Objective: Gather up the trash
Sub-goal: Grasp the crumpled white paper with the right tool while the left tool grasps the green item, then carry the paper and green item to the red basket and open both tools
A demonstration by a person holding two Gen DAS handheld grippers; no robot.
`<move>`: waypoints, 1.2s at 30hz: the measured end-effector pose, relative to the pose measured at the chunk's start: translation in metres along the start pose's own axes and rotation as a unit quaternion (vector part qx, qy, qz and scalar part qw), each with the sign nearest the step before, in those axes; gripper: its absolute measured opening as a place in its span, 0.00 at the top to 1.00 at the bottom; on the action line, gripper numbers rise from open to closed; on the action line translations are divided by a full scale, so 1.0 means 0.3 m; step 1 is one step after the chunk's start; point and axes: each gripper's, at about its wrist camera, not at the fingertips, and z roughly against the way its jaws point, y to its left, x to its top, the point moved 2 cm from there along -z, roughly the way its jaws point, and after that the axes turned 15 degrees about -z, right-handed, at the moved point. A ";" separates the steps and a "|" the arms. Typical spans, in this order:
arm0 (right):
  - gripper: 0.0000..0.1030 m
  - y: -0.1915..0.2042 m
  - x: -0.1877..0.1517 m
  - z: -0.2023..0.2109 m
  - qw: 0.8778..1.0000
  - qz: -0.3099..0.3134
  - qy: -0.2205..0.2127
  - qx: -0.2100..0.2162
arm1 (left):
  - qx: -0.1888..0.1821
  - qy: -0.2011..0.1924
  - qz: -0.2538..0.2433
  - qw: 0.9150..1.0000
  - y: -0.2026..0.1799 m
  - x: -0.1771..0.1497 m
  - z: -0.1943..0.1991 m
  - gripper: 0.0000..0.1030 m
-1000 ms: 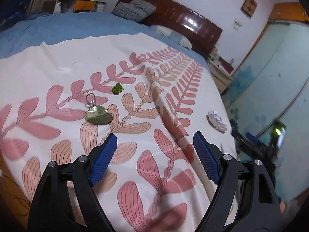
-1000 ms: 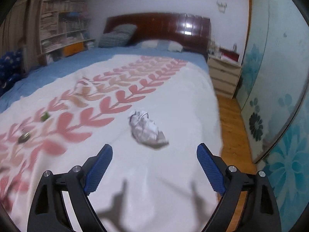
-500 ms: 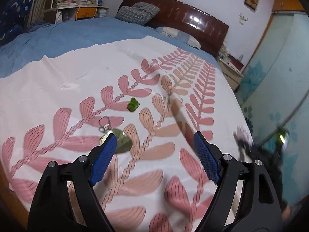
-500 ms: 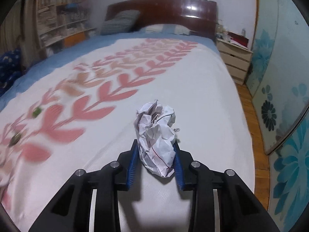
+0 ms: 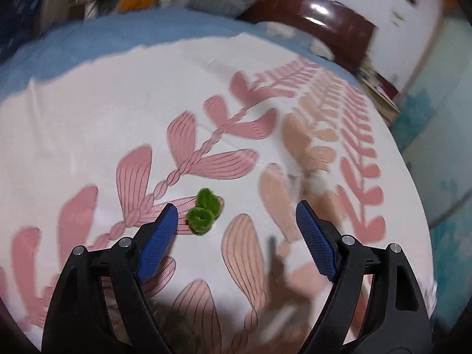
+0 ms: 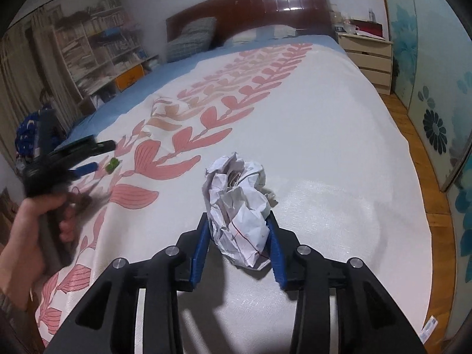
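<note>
On bedspread [image 6: 324, 124]: right tongs [image 6: 238, 246] easing apart round paper wad [image 6: 239, 206]; left tongs [image 5: 237, 227] wide, nr green fuzz [image 5: 203, 211].

A big bed [image 6: 324, 135] fills the room, with a white blanket [image 6: 309, 112] that has pink leaf shapes on it. At the head of the bed stands a shiny dark brown headboard [image 6: 265, 3], and a grey pillow [image 6: 191, 37] leans against it. A bookshelf [image 6: 97, 47] stands beside the bed, and a small chest of drawers [image 6: 368, 56] sits on the bed's other side. Under the blanket is a blue sheet [image 5: 103, 44].
</note>
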 end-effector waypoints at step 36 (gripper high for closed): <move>0.65 -0.139 0.011 0.630 0.995 0.001 -0.082 0.050 | -0.039 -0.114 -0.188 0.975 -0.780 -0.275 1.068 0.91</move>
